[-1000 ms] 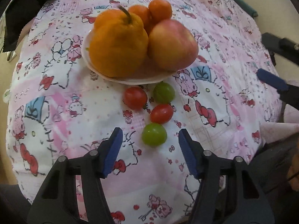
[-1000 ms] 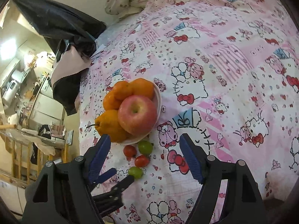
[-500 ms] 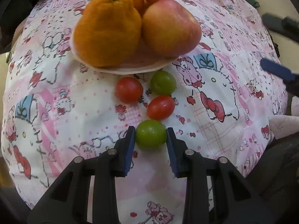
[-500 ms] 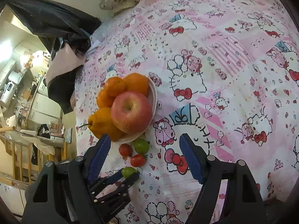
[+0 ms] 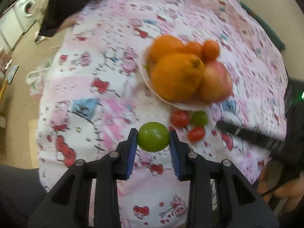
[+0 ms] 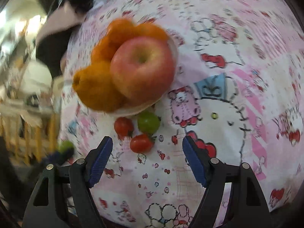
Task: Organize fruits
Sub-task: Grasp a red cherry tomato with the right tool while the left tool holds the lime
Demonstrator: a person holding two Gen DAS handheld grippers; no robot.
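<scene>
My left gripper (image 5: 153, 137) is shut on a green tomato (image 5: 153, 136) and holds it above the cloth, left of the plate. The white plate (image 5: 182, 104) holds several oranges (image 5: 175, 76) and a red apple (image 5: 215, 82). Two red tomatoes (image 5: 179, 118) and one green tomato (image 5: 199, 118) lie in front of the plate. My right gripper (image 6: 147, 146) is open, low over the cloth, with a red tomato (image 6: 141, 143) between its jaws; the other red tomato (image 6: 123, 126) and green tomato (image 6: 148, 122) lie just beyond. The held green tomato (image 6: 65, 146) shows blurred at left.
A pink cartoon-print cloth (image 6: 237, 95) covers the surface. A black garment (image 5: 64, 5) lies at the far left corner. The right gripper's finger (image 5: 247, 133) reaches in from the right in the left wrist view. Floor and furniture lie beyond the left edge.
My left gripper has lifted the green tomato off the cloth and moved it left and up. My right gripper has moved down and closer to the three tomatoes by the plate.
</scene>
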